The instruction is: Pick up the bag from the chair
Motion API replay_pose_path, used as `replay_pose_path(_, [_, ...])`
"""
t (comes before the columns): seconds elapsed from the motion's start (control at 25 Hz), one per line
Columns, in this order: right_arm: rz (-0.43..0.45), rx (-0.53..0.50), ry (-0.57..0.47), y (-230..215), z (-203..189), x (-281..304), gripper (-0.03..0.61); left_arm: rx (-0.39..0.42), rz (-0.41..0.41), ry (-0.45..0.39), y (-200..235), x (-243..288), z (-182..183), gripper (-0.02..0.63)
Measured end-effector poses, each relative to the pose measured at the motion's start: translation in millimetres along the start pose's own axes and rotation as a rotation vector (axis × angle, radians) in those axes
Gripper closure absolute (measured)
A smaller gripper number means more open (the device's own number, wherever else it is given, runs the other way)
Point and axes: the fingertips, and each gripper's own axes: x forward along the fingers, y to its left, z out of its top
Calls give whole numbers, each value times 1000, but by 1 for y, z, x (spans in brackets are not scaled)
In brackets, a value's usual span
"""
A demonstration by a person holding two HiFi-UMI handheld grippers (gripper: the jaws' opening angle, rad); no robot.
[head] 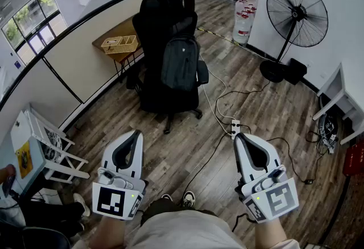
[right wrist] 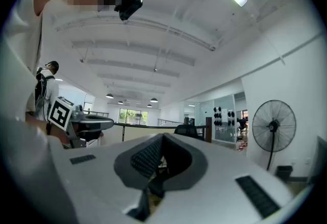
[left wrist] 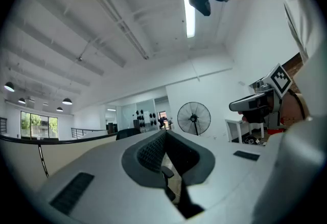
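- The person's shoe (head: 189,199) shows at the bottom edge of the head view, on the wood plank floor (head: 170,151).
- The left gripper (head: 136,133) is held low at the left, well short of the chair; its own view shows the jaws closed tip to tip with nothing between them.
- The right gripper (head: 240,137) is level with it at the right, its jaws likewise pressed together and empty.
- Just beyond the right gripper, a white power strip (head: 235,127) lies on the floor, with cables running off from it.
- Farther on stands a black office chair (head: 154,20) on castors. The bag, a dark backpack (head: 180,63), sits upright on its seat and leans against the backrest, untouched by either gripper.
- Left of the chair, against the low wall, a wooden table (head: 116,33) carries a light basket (head: 120,44).
- To the right, a black pedestal fan (head: 297,13) stands near the white wall.
- Beyond it, large water bottles (head: 243,19) stand on the floor.
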Motion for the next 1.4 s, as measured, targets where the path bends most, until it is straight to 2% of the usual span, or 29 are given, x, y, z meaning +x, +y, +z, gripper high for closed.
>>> replay_pose_path(0.12, [24,91,-15,-1,0,1,575,39,6,-28,2,-4,6,612])
replay_pose_path(0.2, [18,120,-30,-4,2,0,575,45,0,-17,2,-2,5,612])
replay_pose_path(0.32, [10,94,-51,-4,9,1,575,27,-12,0,3,-1,4,612])
replay_pose_path(0.44, [34,73,-54,3,10,5,575,20,-21,-33,3,-3,9,612])
replay_pose_path(0.56, [49,79,-53,8,9,8,552,24,-19,-41,4,-5,12,612])
replay_pose_path(0.72, [45,111,-73,6,12,7,549,-10,-26,-32,5,-5,14,612])
replay_pose_path(0.76, [44,136,-86,5,13,8,494,-22,-34,-23,5,-4,12,611])
replay_pose_path(0.8, [41,163,-100,4,13,10,282,-35,-50,-10,2,-3,8,551])
replay_pose_path(0.84, [32,179,-112,3,13,12,97,-45,-67,7,0,-1,3,360])
replay_pose_path(0.88, [14,175,-120,2,13,13,-3,-44,-75,19,-2,1,-1,242])
replay_pose_path(0.92, [-7,155,-123,0,13,14,-20,-29,-73,22,-3,2,-3,206])
replay_pose_path(1.0, [-30,114,-119,0,12,14,-20,11,-62,22,-6,4,-4,179])
replay_pose_path(1.4, [-42,87,-93,-2,8,17,-20,4,-73,55,-4,6,-8,178])
